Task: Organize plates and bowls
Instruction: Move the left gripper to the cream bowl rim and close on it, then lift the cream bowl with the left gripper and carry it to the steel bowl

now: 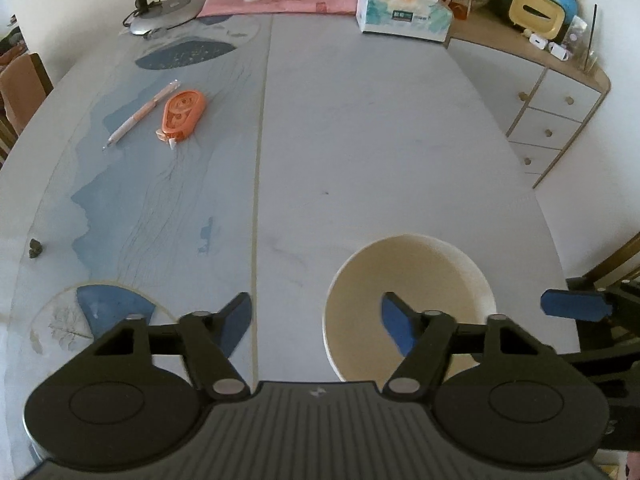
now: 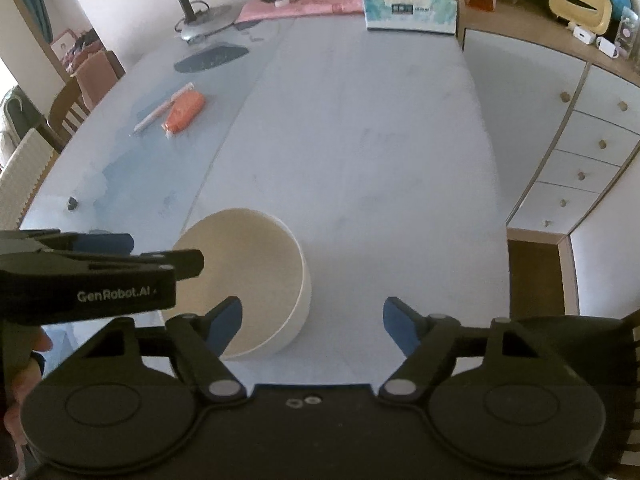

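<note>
A round, cream-coloured, straight-walled bowl [image 2: 244,280] was seen upright on the pale grey-blue oval table [image 2: 360,160], near its front edge; the right gripper [image 2: 312,324] was held with its blue-padded jaws spread wide, the left pad over the bowl's near rim, the right pad clear of it; whether the pad touched the bowl could not be told; the black left gripper [image 2: 100,264], marked "GenRobot.AI", was seen entering from the left beside the bowl; farther back an orange correction-tape dispenser [image 2: 185,111] lay just beside a pale pink pen [image 2: 164,112]; a patterned tissue box [image 2: 410,10] stood at the far edge.
</note>
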Available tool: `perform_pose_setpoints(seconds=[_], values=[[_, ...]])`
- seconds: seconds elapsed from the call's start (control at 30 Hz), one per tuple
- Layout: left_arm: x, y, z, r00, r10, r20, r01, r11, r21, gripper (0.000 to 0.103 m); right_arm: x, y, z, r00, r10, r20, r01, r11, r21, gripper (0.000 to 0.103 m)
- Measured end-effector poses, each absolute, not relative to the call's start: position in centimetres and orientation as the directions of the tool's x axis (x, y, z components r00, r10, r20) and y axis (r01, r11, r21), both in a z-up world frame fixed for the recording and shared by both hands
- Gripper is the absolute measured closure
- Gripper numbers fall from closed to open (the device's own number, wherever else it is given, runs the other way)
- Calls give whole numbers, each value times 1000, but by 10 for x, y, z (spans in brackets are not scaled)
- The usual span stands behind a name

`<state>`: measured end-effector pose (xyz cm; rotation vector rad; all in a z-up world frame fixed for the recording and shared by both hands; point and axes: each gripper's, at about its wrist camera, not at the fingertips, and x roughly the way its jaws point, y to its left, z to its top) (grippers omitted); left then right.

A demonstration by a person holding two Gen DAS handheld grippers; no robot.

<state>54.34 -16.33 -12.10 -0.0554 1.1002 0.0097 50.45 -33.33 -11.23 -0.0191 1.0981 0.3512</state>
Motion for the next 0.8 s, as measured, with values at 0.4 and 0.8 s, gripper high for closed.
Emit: perform_pose_setpoints(seconds=[0.4, 0.8], values=[[551, -169, -139, 424, -28, -905, -18, 999, -39, 85, 512, -322, -125, 385, 268, -883, -290, 943, 160, 64], [539, -179, -137, 398, -14, -917, 4, 1000, -14, 98, 505, -325, -125, 381, 239, -893, -254, 956, 148, 93]])
